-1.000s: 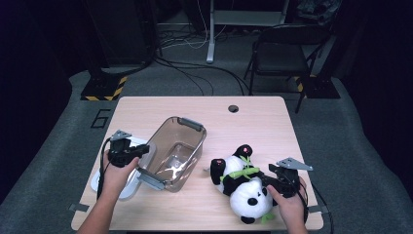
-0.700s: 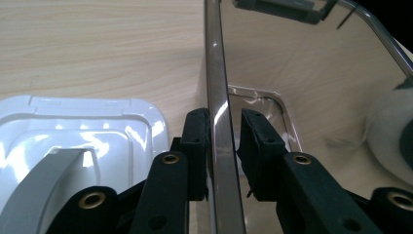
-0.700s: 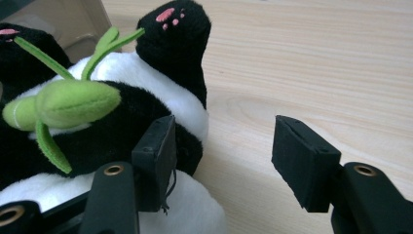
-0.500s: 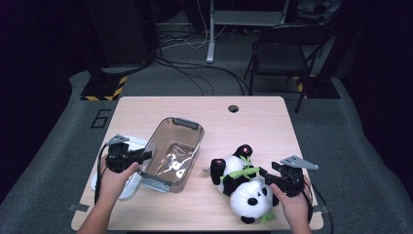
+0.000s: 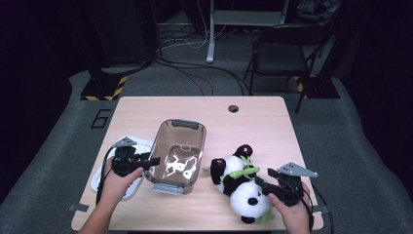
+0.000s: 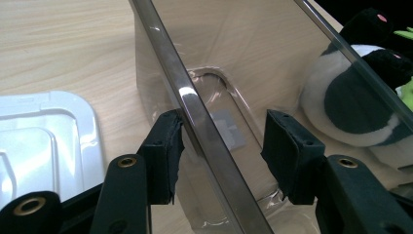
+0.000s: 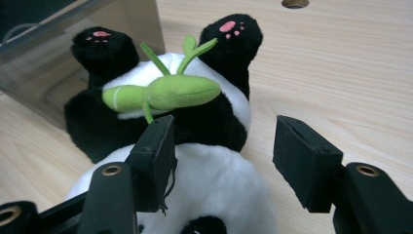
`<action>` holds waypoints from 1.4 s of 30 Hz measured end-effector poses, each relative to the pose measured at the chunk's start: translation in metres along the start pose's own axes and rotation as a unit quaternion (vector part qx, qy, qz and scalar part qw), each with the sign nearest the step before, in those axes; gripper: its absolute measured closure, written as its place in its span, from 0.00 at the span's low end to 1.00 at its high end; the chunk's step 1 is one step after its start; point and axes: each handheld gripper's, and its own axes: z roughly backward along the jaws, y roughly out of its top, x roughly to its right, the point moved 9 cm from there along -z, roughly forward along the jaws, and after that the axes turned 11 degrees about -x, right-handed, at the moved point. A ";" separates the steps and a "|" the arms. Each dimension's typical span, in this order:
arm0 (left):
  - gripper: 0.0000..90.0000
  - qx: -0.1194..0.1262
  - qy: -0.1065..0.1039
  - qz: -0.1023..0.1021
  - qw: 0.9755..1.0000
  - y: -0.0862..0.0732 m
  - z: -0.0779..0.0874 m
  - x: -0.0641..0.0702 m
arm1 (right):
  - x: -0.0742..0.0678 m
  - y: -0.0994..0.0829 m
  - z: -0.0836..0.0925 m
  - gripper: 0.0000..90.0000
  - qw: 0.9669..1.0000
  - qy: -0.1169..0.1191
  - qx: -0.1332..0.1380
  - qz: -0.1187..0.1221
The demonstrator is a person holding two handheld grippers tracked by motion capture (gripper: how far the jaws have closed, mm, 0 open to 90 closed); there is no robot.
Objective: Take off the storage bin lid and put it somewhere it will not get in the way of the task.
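Left tool [image 6: 221, 141] jaws just opened off bin [image 5: 178, 155] rim

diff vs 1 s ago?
Left gripper jaws have just been opening, letting go of the clear bin rim, which is between them still. Bin shifted slightly, its angle changed. Right gripper remains over the panda. White lid unchanged.
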 end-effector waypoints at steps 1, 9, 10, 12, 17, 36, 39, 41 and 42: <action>0.55 -0.003 -0.002 -0.006 1.000 0.000 -0.001 0.000 | -0.002 0.000 0.001 0.44 1.000 0.002 0.001 0.001; 0.51 0.004 -0.010 -0.003 1.000 0.003 -0.003 -0.005 | -0.017 -0.008 0.004 0.36 1.000 0.017 0.001 0.011; 0.50 0.000 -0.014 -0.001 1.000 0.003 -0.001 -0.006 | -0.019 -0.008 0.004 0.34 1.000 0.019 0.001 0.012; 0.49 0.000 -0.017 -0.002 1.000 0.003 -0.001 -0.007 | -0.021 -0.009 0.004 0.32 1.000 0.021 0.001 0.012; 0.46 0.011 -0.015 -0.004 1.000 0.007 -0.001 -0.008 | -0.032 -0.011 0.000 0.24 0.999 0.033 0.002 0.030; 0.47 0.023 -0.009 -0.005 1.000 0.006 0.003 -0.017 | -0.032 -0.024 -0.021 0.18 0.997 0.017 -0.027 0.067; 0.47 0.022 -0.010 -0.009 1.000 0.005 0.003 -0.016 | -0.032 -0.026 -0.024 0.22 0.997 0.016 -0.034 0.067; 0.47 0.023 -0.008 -0.010 1.000 0.005 0.004 -0.016 | -0.032 -0.027 -0.025 0.28 0.996 0.015 -0.041 0.073; 0.47 0.029 -0.006 -0.010 1.000 0.006 0.004 -0.016 | -0.032 -0.027 -0.025 0.28 0.996 0.015 -0.041 0.073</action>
